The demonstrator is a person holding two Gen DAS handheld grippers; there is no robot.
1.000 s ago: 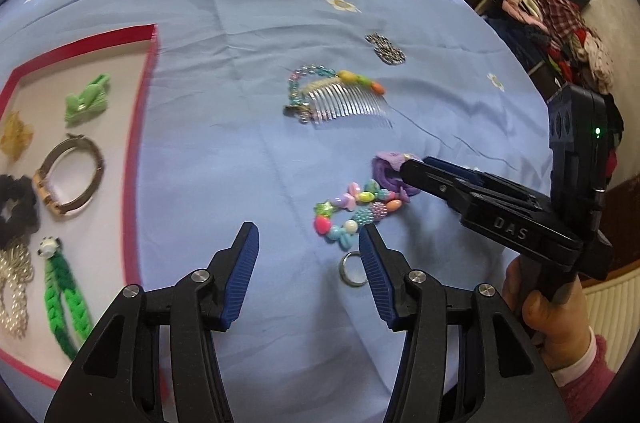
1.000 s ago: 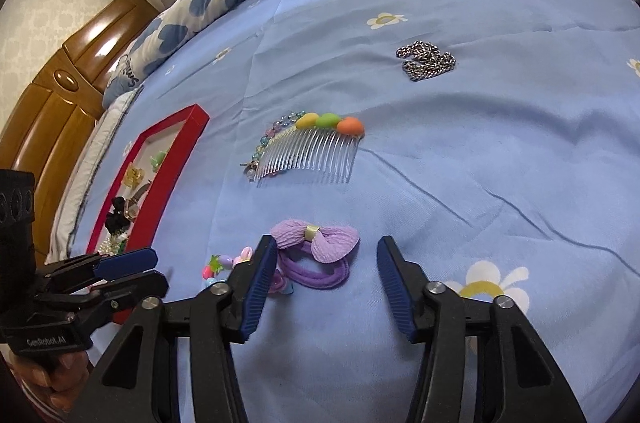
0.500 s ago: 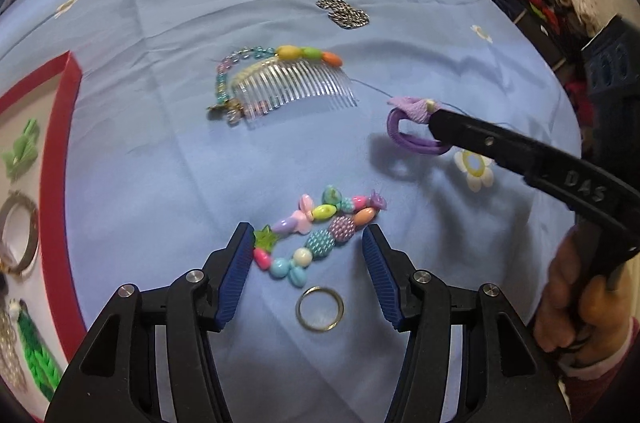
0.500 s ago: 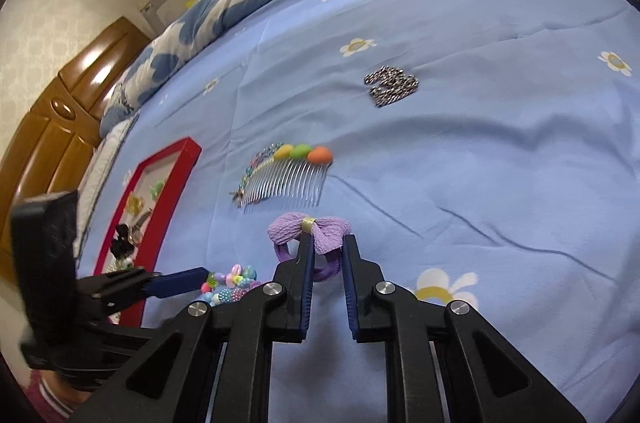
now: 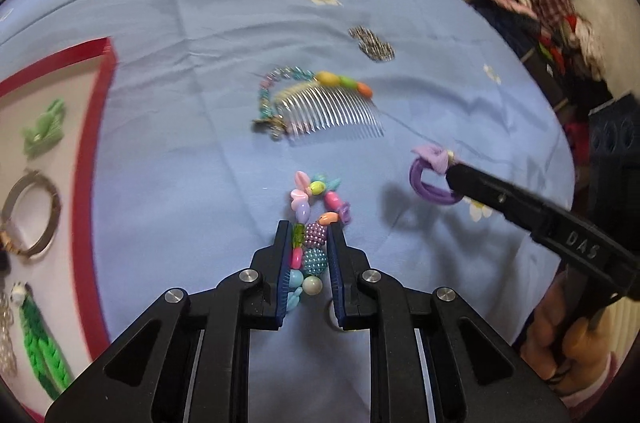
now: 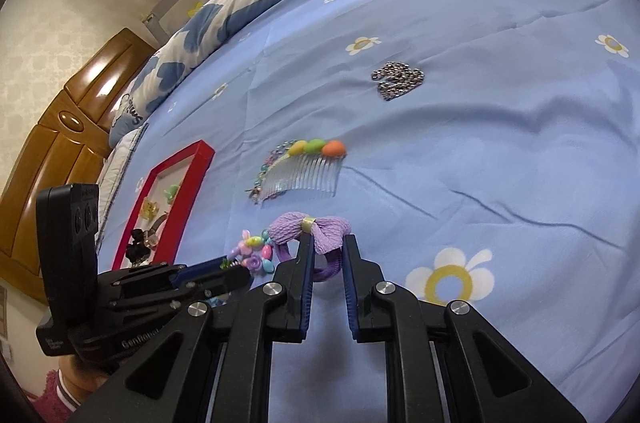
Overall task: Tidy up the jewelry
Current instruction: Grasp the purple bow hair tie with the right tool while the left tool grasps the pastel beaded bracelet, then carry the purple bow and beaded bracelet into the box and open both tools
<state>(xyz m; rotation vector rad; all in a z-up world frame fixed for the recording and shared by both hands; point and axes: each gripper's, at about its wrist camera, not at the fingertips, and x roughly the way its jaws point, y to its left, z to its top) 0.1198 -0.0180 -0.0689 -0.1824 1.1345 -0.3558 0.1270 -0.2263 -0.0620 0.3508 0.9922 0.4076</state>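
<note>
A colourful beaded bracelet [image 5: 316, 189] lies on the blue bedsheet, its near end between the pads of my left gripper [image 5: 308, 227]. The jaws are closing and press on the beads. My right gripper [image 6: 326, 241] is shut on a purple hair tie with a bow [image 6: 288, 227]. In the left wrist view the hair tie [image 5: 424, 179] hangs from the right gripper [image 5: 452, 175] just above the sheet. The left gripper [image 6: 236, 273] shows at the lower left of the right wrist view, with the bracelet [image 6: 256, 251] at its tip.
A clear comb with coloured beads [image 5: 336, 107] and a thin bead chain [image 5: 272, 91] lie further back. A silver chain [image 5: 370, 43] lies beyond them. The red-rimmed tray [image 5: 90, 143] at left holds several pieces. A metal ring [image 5: 331, 311] peeks out beside the left gripper's right finger.
My left gripper's jaws have gone from wide apart to pressed around the beaded bracelet. My right gripper closed on the purple hair tie and now holds it off the sheet.
</note>
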